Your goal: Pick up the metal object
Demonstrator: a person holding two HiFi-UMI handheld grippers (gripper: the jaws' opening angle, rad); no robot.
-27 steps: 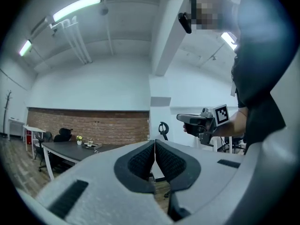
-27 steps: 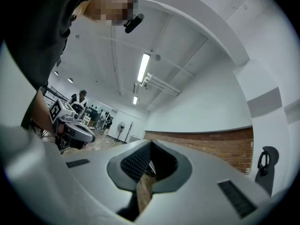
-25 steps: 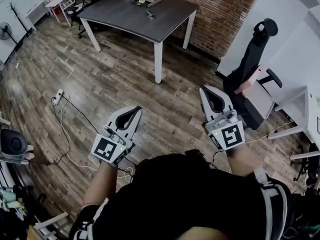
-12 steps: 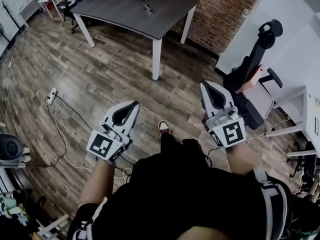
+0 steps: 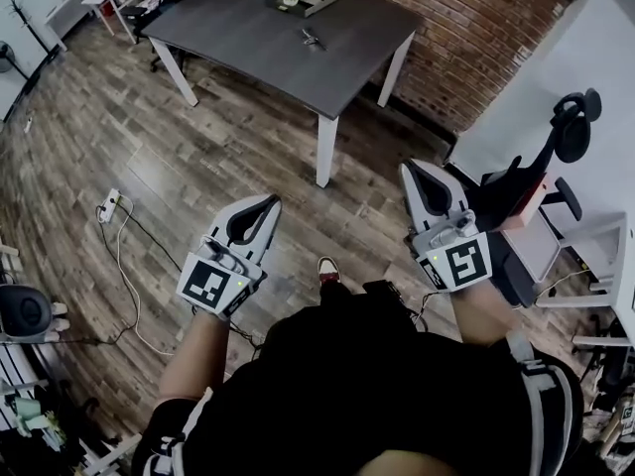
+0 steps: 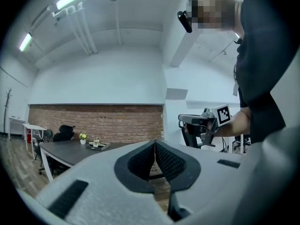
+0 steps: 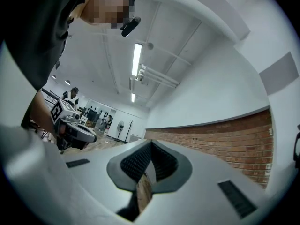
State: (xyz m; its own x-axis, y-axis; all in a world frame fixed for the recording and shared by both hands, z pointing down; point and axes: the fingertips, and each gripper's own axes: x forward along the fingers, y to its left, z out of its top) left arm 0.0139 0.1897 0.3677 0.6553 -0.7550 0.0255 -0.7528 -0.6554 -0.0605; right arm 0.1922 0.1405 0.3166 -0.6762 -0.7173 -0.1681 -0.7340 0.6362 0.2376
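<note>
The left tongs [image 6: 154, 145] and right tongs [image 7: 151, 145] are both pressed together and empty, smooth grey shells with ribbed black pads [image 6: 140, 161]. Only the head view shows the small metal object [image 5: 312, 38], which lies on the dark matte surface [image 5: 248, 28] well ahead, across a wood-plank floor [image 5: 198, 167].

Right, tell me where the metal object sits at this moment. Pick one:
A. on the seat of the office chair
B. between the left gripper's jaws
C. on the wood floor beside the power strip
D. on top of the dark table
D: the metal object lies on the dark table, well ahead of the left gripper and the right gripper, both shut with nothing between their jaws.
</note>
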